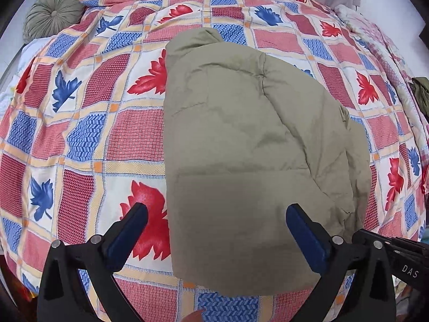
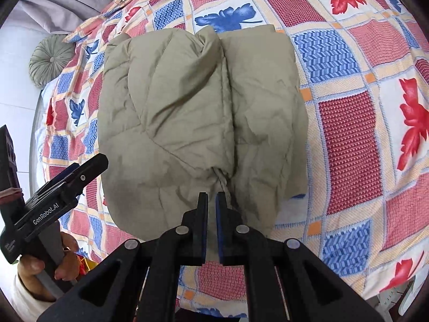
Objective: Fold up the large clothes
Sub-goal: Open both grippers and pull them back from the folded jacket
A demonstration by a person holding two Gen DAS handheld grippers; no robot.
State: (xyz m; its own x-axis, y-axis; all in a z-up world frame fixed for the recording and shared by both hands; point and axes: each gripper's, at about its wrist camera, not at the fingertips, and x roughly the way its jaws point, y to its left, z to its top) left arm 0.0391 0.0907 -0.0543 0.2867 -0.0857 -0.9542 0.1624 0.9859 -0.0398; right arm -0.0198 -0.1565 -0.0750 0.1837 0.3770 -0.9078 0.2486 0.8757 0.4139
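Observation:
A khaki padded jacket [image 1: 241,139] lies folded into a bundle on the patterned bed cover [image 1: 88,123]. My left gripper [image 1: 217,214] is open and empty, held above the jacket's near left edge. In the right wrist view the jacket [image 2: 193,112] shows two folded halves meeting at a middle crease. My right gripper [image 2: 211,198] is shut with nothing between its fingers, just above the jacket's near edge by a small twisted tuck of fabric [image 2: 221,179]. The left gripper also shows in the right wrist view [image 2: 80,171], held in a hand at the left.
The bed cover [image 2: 348,123] has red, blue and white squares with leaves. A round green cushion [image 1: 53,13] lies at the far left corner and also shows in the right wrist view [image 2: 51,59]. Other bedding [image 1: 375,35] and a dark green cloth [image 1: 422,91] lie at the right edge.

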